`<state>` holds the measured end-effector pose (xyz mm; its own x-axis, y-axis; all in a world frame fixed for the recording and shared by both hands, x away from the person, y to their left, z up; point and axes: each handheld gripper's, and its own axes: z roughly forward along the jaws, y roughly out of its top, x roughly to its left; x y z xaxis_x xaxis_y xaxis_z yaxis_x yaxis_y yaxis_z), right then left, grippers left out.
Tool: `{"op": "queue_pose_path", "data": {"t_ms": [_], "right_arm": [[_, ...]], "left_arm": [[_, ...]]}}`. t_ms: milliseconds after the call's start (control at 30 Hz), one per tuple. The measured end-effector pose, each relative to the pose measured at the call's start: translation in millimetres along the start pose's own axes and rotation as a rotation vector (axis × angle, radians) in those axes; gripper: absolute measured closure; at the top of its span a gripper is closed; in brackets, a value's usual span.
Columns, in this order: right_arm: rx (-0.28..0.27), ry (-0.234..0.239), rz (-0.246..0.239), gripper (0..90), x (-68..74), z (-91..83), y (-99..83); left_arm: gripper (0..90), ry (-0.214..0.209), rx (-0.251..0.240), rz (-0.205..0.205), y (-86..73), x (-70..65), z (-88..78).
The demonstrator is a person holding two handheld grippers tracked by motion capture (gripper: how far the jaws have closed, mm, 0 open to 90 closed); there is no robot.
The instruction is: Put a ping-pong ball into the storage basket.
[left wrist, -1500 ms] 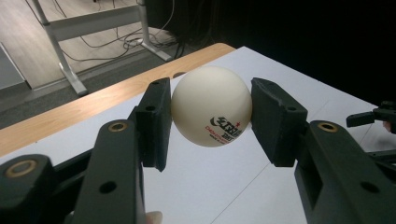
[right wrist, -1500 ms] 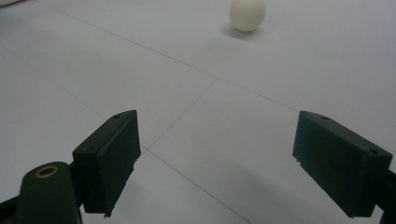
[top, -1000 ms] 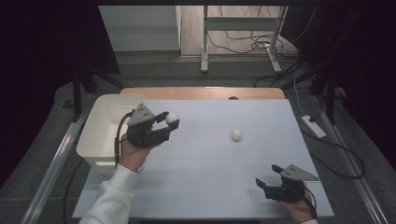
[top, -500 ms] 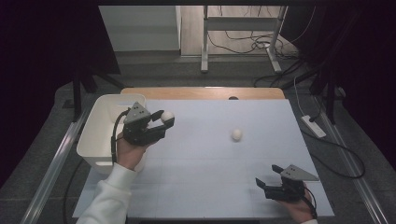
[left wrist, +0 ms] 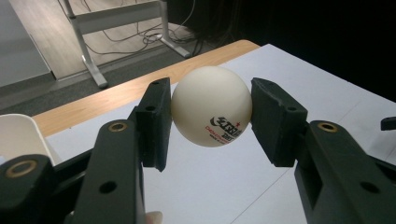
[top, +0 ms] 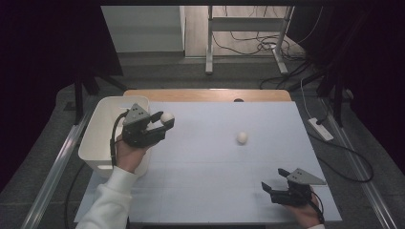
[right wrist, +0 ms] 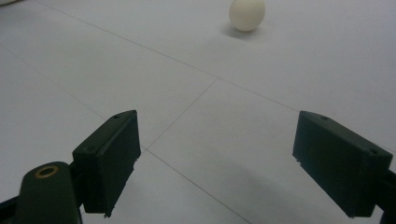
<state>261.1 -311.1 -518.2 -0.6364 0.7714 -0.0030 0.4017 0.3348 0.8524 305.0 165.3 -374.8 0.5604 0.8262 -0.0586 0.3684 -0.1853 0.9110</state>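
Left gripper: clamped on a white ball (red and black print), beside the white bin.
Right gripper: jaws wide, nothing between.
Second ball: loose on the table, mid-sheet.

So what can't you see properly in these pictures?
- Inside of the white bin: in the high view the left gripper and its hand cover part of it, so its contents are unclear.
- Small print on the held ball: too blurred in the left gripper view.
- Markings on the loose ball: too small in the high view.
- Right gripper: its body is cut off by the bottom edge.
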Motion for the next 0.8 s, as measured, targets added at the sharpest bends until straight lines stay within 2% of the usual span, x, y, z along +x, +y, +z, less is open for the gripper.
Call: {"op": "queue_pose_path", "data": {"t_ms": [800], "right_arm": [[0.003, -0.002, -0.001, 15.0, 0.2, 0.0, 0.2]], "left_arm": [[50.7, 0.039, -0.017, -0.020, -3.1, 12.3, -14.0]]}}
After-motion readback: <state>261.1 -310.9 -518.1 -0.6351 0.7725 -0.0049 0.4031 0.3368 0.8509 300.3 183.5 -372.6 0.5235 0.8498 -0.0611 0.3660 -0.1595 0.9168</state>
